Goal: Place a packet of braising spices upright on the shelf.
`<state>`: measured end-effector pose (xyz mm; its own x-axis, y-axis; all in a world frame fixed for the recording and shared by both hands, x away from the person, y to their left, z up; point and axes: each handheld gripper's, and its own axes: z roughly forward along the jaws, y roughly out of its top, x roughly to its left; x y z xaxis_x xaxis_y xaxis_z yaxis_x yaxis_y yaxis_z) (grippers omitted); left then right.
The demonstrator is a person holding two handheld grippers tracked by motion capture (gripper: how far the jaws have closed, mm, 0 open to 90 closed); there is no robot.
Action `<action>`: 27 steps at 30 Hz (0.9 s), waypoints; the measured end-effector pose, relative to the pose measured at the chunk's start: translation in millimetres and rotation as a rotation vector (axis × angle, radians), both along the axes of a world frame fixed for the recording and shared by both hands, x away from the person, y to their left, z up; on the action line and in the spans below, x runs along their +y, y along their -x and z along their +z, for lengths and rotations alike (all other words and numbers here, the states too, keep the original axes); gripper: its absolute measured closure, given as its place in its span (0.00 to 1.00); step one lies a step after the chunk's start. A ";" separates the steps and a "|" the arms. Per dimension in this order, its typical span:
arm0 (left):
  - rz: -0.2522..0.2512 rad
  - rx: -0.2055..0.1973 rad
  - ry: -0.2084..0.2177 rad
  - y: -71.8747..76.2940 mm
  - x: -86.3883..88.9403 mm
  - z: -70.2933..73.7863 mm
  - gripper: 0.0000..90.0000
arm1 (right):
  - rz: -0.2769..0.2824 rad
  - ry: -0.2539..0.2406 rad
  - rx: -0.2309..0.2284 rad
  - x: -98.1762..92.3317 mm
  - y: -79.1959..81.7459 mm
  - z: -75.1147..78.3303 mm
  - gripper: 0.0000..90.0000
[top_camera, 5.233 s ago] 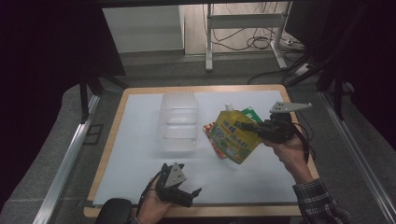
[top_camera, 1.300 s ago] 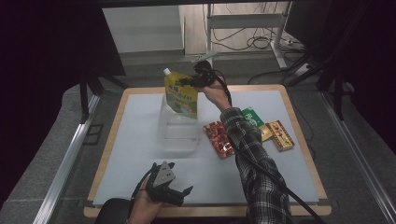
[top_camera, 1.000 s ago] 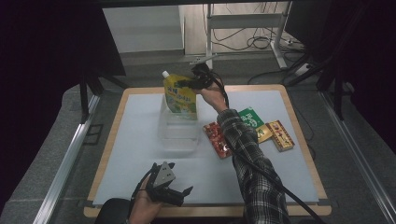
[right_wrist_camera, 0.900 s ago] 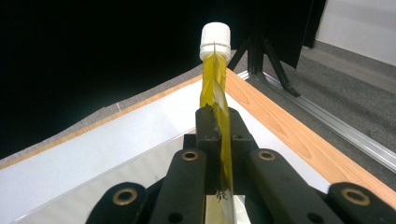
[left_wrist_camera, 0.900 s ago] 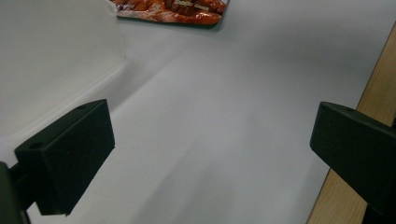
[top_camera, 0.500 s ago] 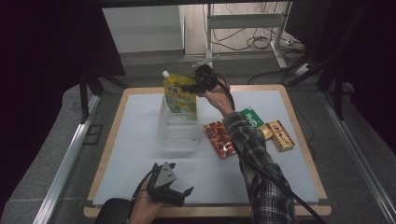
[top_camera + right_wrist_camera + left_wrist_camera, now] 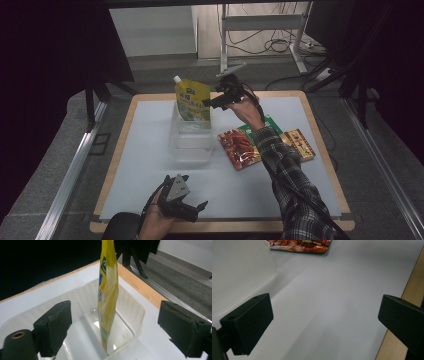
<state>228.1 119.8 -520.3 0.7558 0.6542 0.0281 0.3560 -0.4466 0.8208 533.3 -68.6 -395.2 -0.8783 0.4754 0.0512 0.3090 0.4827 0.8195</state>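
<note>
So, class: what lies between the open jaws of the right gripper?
In the right gripper view, the yellow pouch stands edge-on between the right gripper's jaws, untouched, inside the clear tray.

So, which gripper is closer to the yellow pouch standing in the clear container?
The right gripper. It is open just beside the yellow pouch, which stands in the clear container. The left gripper is far from it, at the table's near edge.

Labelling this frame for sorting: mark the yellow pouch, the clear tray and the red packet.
yellow pouch (image 7: pixel 192 102), high view, printed front face.
clear tray (image 7: pixel 191 150), high view, near wall.
red packet (image 7: pixel 240 147), high view, middle of its top face.
</note>
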 end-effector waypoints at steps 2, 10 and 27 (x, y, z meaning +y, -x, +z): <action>-0.001 -0.001 -0.001 0.1 -0.2 0.0 0.00 | 0.003 0.000 0.007 -2.1 1.2 -0.4 0.10; -0.014 0.002 -0.006 -0.1 -1.2 -0.7 0.00 | -0.009 0.054 0.027 -25.8 12.3 -6.0 0.06; -0.035 -0.010 -0.002 0.7 -4.5 -0.9 0.00 | -0.086 0.085 0.014 -93.9 30.8 -26.9 0.06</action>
<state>227.4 115.3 -521.2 0.7781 0.6270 0.0372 0.3316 -0.4603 0.8235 502.5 -162.5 -422.1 -0.8337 0.5519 0.0197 0.3636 0.5218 0.7717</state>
